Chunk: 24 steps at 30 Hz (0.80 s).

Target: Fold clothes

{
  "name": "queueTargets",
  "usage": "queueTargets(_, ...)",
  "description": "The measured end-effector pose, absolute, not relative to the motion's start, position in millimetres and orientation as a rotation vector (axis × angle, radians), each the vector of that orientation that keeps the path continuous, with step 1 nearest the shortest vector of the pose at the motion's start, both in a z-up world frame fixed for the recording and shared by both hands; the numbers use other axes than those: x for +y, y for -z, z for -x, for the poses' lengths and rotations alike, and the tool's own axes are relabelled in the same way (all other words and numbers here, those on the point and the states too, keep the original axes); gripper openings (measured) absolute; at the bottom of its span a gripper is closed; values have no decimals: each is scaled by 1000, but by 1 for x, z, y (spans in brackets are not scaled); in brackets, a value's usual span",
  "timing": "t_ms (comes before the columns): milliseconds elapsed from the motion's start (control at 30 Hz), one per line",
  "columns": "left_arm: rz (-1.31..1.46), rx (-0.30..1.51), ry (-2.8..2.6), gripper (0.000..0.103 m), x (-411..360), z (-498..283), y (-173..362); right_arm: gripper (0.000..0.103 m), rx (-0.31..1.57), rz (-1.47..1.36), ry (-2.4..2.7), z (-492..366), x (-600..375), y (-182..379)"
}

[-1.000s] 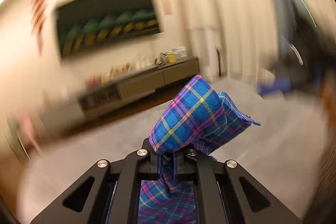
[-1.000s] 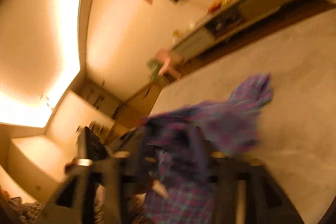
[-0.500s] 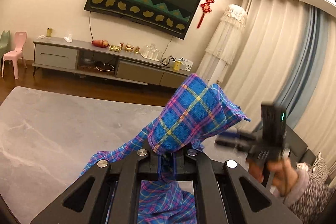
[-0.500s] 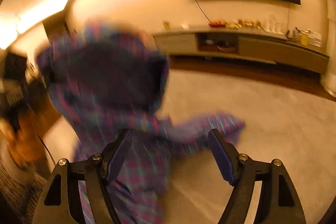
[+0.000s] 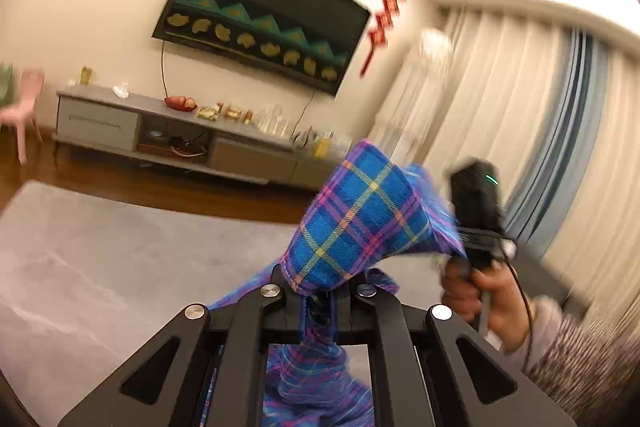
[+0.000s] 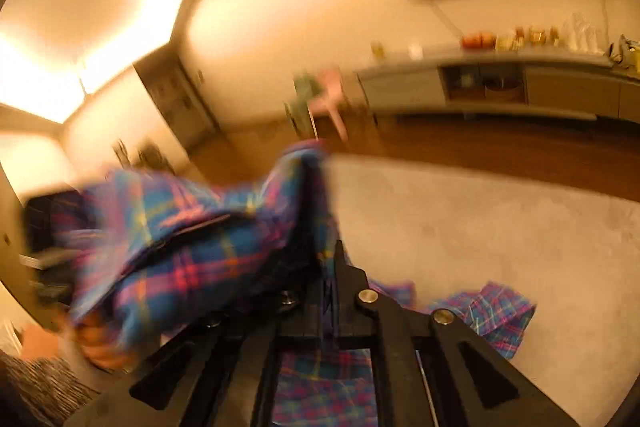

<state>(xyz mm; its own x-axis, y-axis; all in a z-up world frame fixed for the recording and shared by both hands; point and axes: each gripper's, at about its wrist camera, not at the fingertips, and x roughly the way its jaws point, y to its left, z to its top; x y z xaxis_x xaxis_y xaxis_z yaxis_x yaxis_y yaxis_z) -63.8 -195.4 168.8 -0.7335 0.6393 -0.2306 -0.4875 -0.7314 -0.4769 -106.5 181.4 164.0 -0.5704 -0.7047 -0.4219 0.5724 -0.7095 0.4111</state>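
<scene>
My left gripper (image 5: 320, 301) is clamped on a bunched edge of the plaid garment (image 5: 352, 227), which stands up in a fold above my fingers and trails down under the frame toward the grey mat (image 5: 100, 259); my right gripper (image 6: 328, 291) has its jaws together on another edge of the same cloth, with a loose end lying on the mat low to its right; the cloth runs sideways between my two hands, so its long line lies across me and not away from me, and the coming move turns on drawing that span taut and level over the mat; my right hand (image 5: 480, 291) is just beside the raised fold, so the two grips sit near each other. Half a second ago my right jaws stood wide with the cloth loose between them; now they have closed on it; my left hold has not changed.
</scene>
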Motion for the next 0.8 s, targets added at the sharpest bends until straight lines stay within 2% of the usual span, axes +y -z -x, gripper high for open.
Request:
queueTargets(100, 425, -717, -2294, 7, -219, 59, -179, 3, -332, -554, 2312, 59, 218, -222)
queueTargets(233, 322, -839, -2166, 10, -223, 49, -190, 3, -255, -343, 2251, -20, 226, -297)
queueTargets(300, 359, -860, -2171, 11, -220, 54, -188, 3, -147, -329, 2295, -45, 217, -316)
queueTargets(400, 460, -887, -2218, 11, -215, 65, -178, 3, 216, -583, 2726, -14, 198, -300)
queueTargets(500, 486, -893, -2236, 10, -216, 64, -182, 3, 65, -686, 2729, -2, 206, -290)
queueTargets(567, 430, -839, -2261, 10, -218, 54, -208, 3, 16, -617, 2730, -16, 206, -314)
queueTargets(700, 222, -777, -2254, 9, -232, 13, -274, 3, 50, -418, 2775, -61, 206, -397)
queueTargets(800, 91, -718, -2261, 9, -240, -23, -319, 3, 149, -292, 2796, -101, 203, -449)
